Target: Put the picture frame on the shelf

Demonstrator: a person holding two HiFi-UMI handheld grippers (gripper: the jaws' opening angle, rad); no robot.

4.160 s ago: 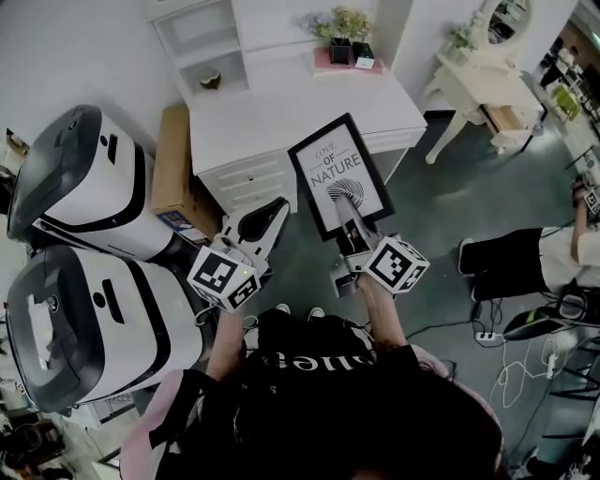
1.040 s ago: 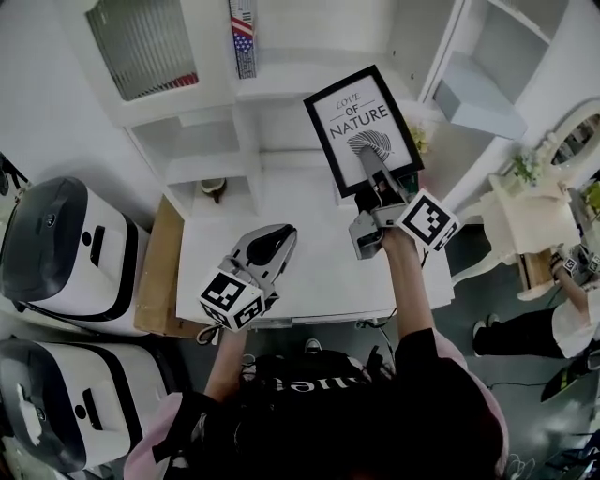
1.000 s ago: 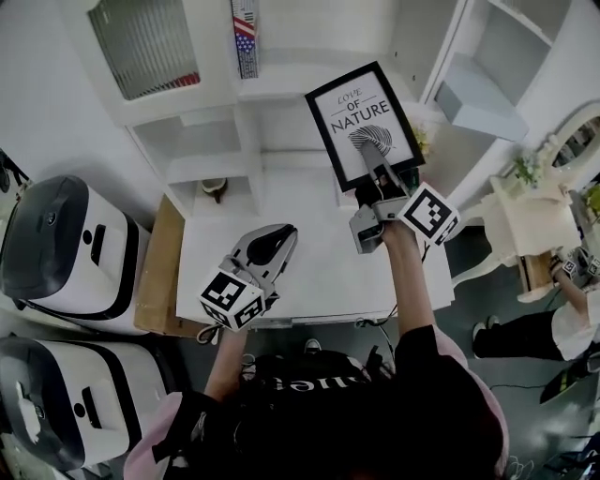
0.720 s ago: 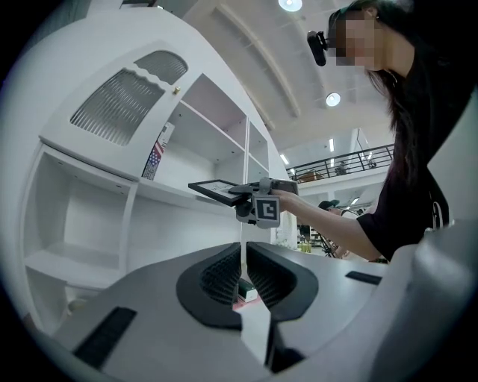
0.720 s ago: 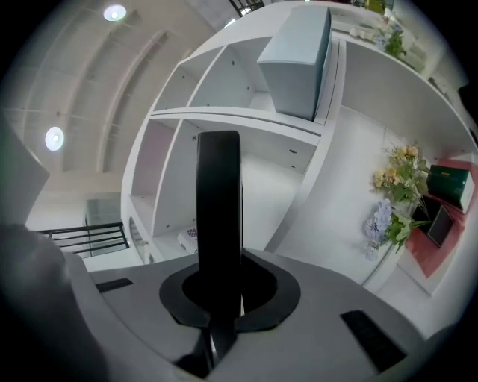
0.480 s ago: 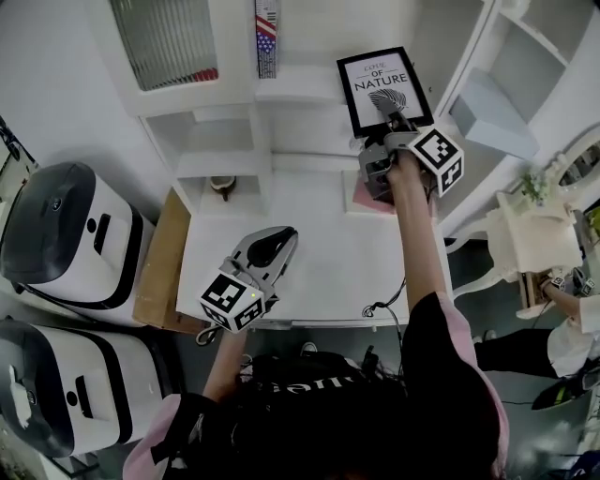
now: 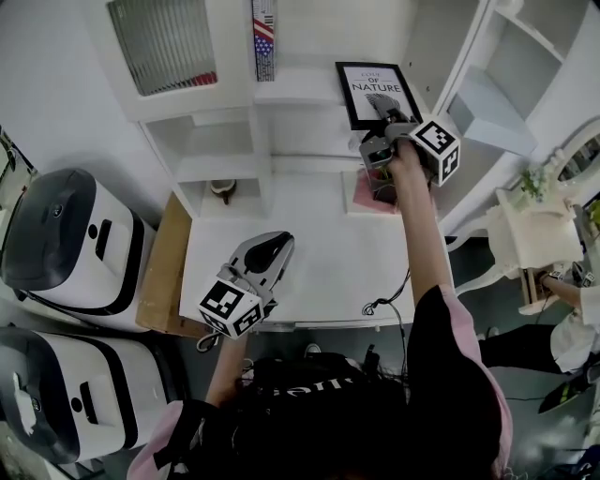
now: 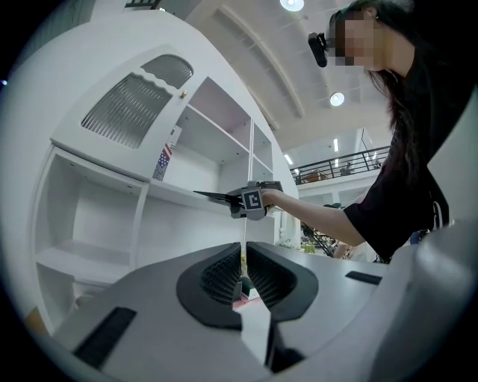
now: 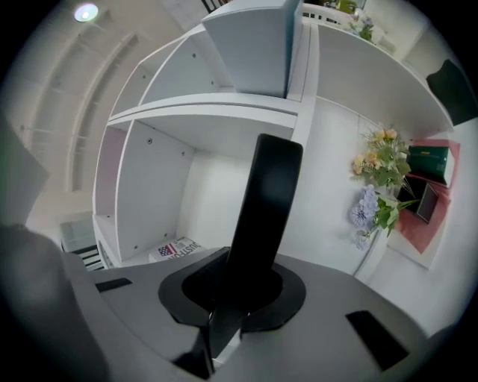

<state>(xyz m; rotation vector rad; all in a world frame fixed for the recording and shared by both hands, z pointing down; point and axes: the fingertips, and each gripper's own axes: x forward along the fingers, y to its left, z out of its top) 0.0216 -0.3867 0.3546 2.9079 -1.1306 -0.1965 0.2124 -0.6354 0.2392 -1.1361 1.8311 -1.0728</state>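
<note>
The picture frame (image 7: pixel 373 92) is black with a white "Love of Nature" leaf print. My right gripper (image 7: pixel 382 111) is shut on its lower edge and holds it out over the upper board of the white shelf (image 7: pixel 298 89). In the right gripper view the frame's dark edge (image 9: pixel 269 194) rises straight out of the closed jaws, with the shelf compartment (image 9: pixel 160 186) behind it. In the left gripper view the frame (image 8: pixel 215 197) lies almost level at shelf height. My left gripper (image 7: pixel 271 247) hovers over the desk, shut and holding nothing (image 8: pixel 241 280).
A white desk (image 7: pixel 300 244) stands below the shelf. It bears a pink mat (image 7: pixel 361 197) with flowers (image 9: pixel 381 186) and a green box (image 9: pixel 428 160). A flag-printed book (image 7: pixel 265 28) stands on the shelf. White machines (image 7: pixel 66 234) and a cardboard box (image 7: pixel 164 253) stand at the left.
My right gripper has carried the frame farther away and up to the shelf, rolling it from tilted to square. The left gripper has stayed where it was.
</note>
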